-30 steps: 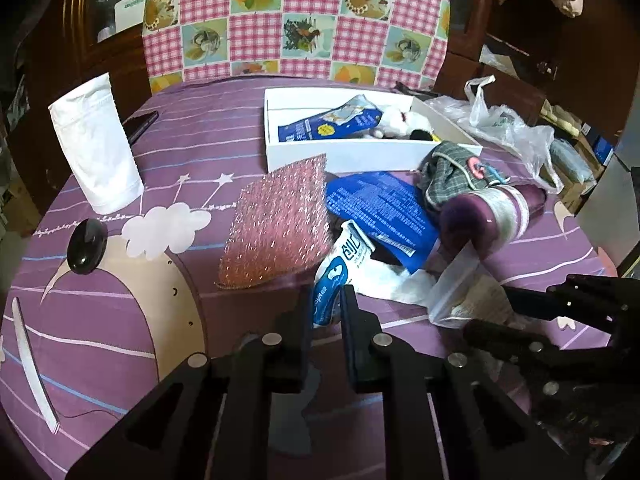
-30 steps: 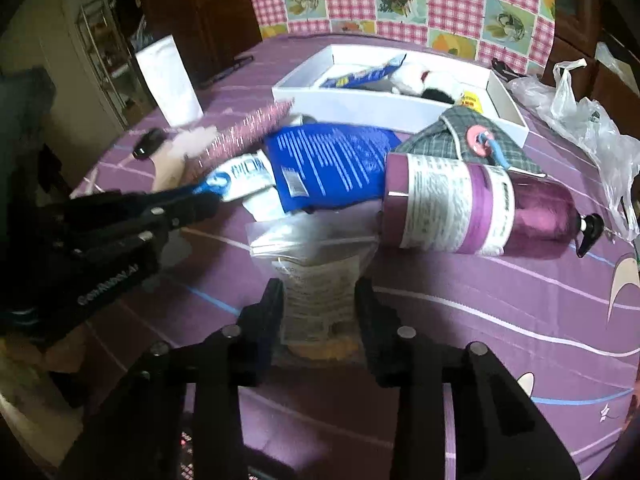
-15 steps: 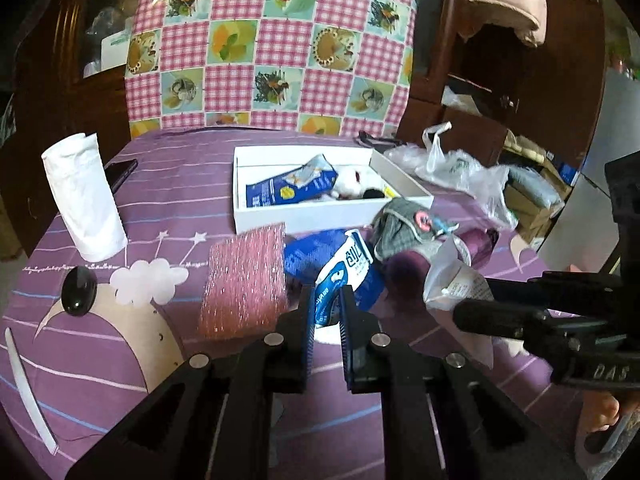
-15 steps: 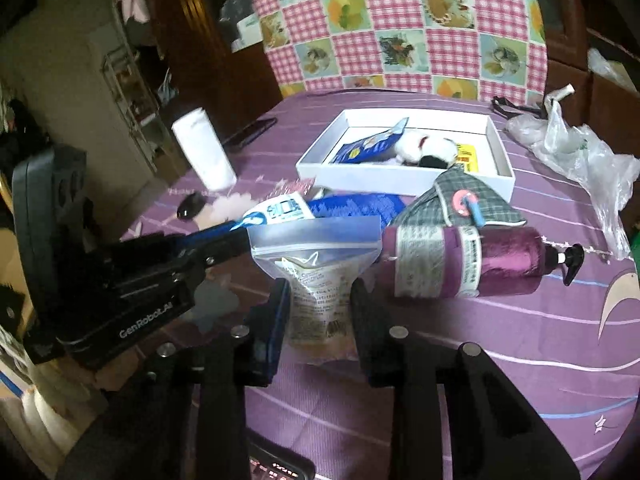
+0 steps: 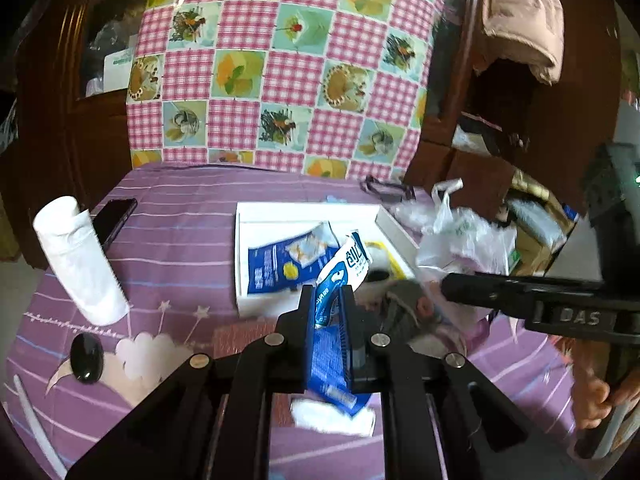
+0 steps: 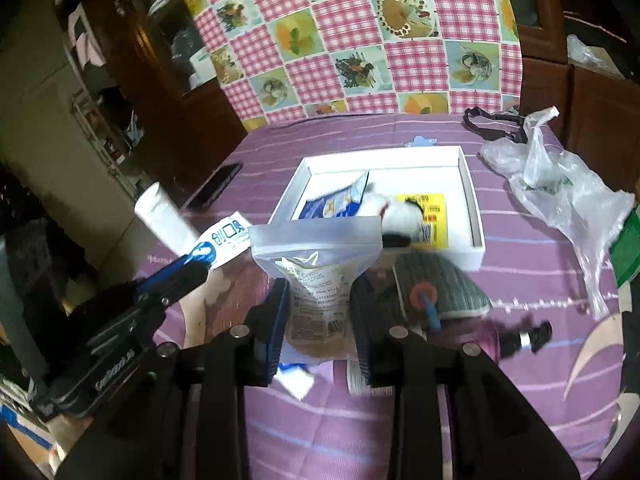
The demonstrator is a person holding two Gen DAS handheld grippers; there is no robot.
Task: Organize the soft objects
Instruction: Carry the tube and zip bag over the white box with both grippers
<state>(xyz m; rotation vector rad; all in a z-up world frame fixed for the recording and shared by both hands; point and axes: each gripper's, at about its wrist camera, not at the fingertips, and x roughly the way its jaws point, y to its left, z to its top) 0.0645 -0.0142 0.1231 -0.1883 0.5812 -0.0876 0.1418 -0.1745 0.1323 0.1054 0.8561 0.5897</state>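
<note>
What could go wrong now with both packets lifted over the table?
1. The left tool pinches only the low end of the blue and white packet; it may flop or slip out.
2. The right tool holds the zip pouch low; its top could sag.
3. The white box already holds a blue packet and a plush toy, so drops may land on them.

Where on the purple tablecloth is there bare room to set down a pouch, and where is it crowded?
Free: the purple tablecloth between the white roll and the white box. Crowded: in front of the box, around the grey striped pouch, and the box's left half.
</note>
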